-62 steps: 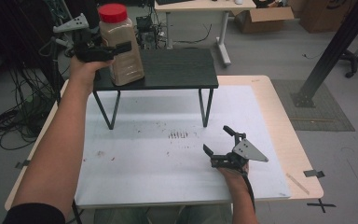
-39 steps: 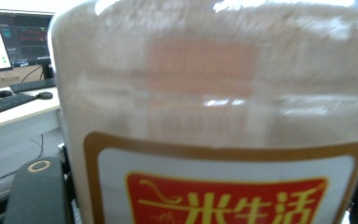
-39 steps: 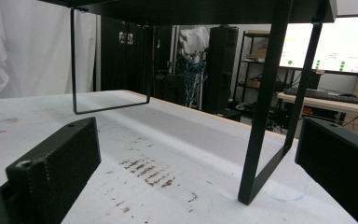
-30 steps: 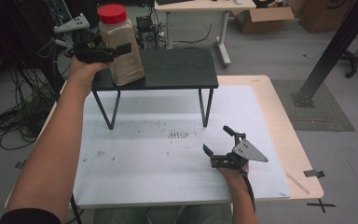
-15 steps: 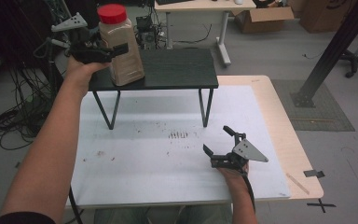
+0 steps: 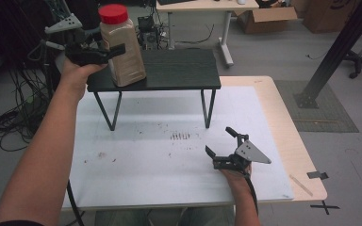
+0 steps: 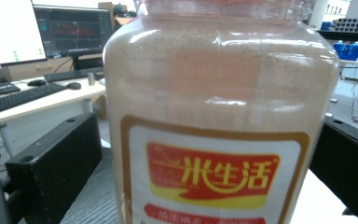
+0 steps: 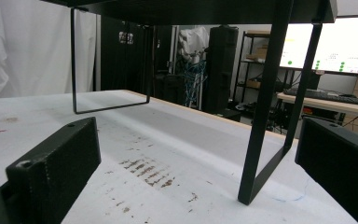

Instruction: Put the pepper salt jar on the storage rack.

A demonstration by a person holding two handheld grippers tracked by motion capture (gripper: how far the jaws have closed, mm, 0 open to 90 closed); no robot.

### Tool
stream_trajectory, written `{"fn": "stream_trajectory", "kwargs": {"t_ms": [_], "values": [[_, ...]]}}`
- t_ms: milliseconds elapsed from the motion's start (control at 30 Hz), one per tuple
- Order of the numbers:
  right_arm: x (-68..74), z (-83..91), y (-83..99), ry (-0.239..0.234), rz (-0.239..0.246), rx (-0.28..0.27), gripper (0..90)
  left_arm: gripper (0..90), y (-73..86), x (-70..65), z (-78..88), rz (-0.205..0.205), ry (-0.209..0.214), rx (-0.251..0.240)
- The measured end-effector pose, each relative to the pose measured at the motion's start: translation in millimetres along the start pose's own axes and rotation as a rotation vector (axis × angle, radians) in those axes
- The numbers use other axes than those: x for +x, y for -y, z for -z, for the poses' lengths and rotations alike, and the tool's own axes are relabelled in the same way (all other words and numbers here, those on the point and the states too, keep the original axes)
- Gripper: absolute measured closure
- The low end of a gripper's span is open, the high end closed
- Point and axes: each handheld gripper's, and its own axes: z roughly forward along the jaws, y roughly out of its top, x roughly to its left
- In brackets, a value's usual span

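A tall jar (image 6: 122,47) of tan powder with a red lid stands on the left end of a low black shelf (image 6: 179,70). My left gripper (image 6: 104,47) is shut on the jar at mid-height, one jaw across its front. In the left gripper view the jar (image 7: 219,116) and its red and yellow label sit between both jaws. My right gripper (image 6: 218,140) rests low over the white mat (image 6: 146,165) at the front right, open, with nothing between its jaws. It faces the shelf's legs (image 8: 265,116).
Dark smudges (image 6: 181,136) mark the mat's middle. The wooden table edge (image 6: 292,141) runs along the right. Cables (image 6: 14,117) and equipment crowd the floor to the left. A desk (image 6: 202,7) and cardboard boxes (image 6: 268,16) stand beyond.
The left hand and its grey plate have drifted slightly left while keeping hold of the jar. The jar stays on the shelf. The right gripper has not moved.
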Motion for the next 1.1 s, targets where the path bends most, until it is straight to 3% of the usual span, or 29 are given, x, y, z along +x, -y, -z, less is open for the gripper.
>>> {"fn": "stream_trajectory", "kwargs": {"t_ms": [200,533,700,1100], "values": [[0.1,0.1,0.0,0.000,-0.001,0.000,0.0,0.2,0.3,-1.9,8.0,-0.014,-0.006,0.001],[0.0,0.2,0.1,0.000,-0.002,0.000,0.0,0.2,11.4,0.8,27.6,0.010,-0.031,-0.025],[0.0,0.2,0.1,0.001,-0.002,0.000,0.0,0.2,17.2,-3.3,35.4,0.000,-0.029,-0.009],[-0.1,0.2,0.1,0.000,-0.002,-0.002,0.0,0.2,42.0,-16.3,62.0,0.020,-0.022,-0.062]]}}
